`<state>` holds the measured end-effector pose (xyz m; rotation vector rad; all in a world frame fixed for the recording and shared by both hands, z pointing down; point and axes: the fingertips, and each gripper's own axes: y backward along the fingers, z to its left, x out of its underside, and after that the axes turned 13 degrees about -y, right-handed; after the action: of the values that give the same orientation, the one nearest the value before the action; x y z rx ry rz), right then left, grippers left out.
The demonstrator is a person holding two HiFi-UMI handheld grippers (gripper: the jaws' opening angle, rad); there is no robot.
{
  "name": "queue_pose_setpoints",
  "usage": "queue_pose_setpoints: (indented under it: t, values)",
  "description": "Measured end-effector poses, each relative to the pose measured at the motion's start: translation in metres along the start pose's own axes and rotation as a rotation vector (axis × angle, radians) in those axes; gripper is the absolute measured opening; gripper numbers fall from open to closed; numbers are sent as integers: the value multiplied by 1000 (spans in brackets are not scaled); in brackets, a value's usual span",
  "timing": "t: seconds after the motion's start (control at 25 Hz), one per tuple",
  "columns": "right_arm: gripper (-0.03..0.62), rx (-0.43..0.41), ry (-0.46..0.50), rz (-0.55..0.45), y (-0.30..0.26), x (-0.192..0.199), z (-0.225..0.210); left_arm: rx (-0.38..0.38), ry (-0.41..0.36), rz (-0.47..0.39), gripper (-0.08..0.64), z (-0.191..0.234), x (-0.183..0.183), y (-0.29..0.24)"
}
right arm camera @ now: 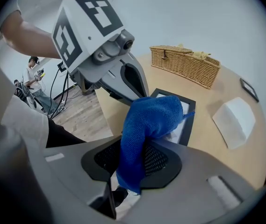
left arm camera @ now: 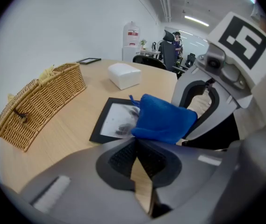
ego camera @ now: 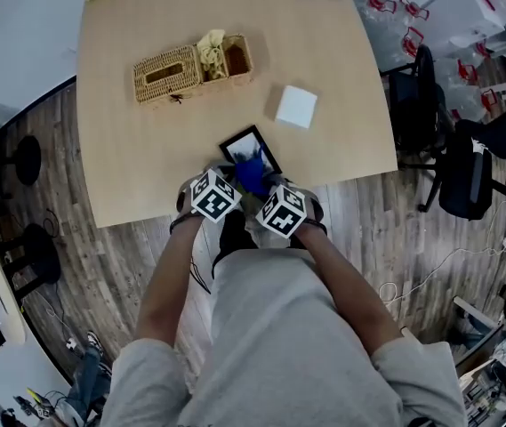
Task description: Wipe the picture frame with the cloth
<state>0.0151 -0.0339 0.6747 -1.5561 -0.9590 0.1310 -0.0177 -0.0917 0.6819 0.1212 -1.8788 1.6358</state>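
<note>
Our right gripper (right arm camera: 133,171) clamps the blue cloth (right arm camera: 151,115), bunched over the picture frame (ego camera: 245,147) lying flat by the table's (ego camera: 146,167) near edge, while our left gripper (left arm camera: 137,160), closed and empty, sits just left, so we judge the unpinned frame may skid off under a wipe.

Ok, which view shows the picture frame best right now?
The left gripper view: the picture frame lies near and mostly uncovered, with the cloth over one side. Head view shows it small; right gripper view, only an edge behind the cloth.
</note>
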Motion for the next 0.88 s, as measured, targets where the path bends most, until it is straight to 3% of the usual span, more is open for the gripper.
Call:
queue_pose_setpoints:
  t: [0.52, 0.88]
  values:
    - [101, 64, -126, -2, 18, 31, -42, -9, -16, 15, 54, -1, 0, 0]
    - [101, 85, -171, 1, 41, 55, -69, -42, 24, 39, 52, 2, -4, 5]
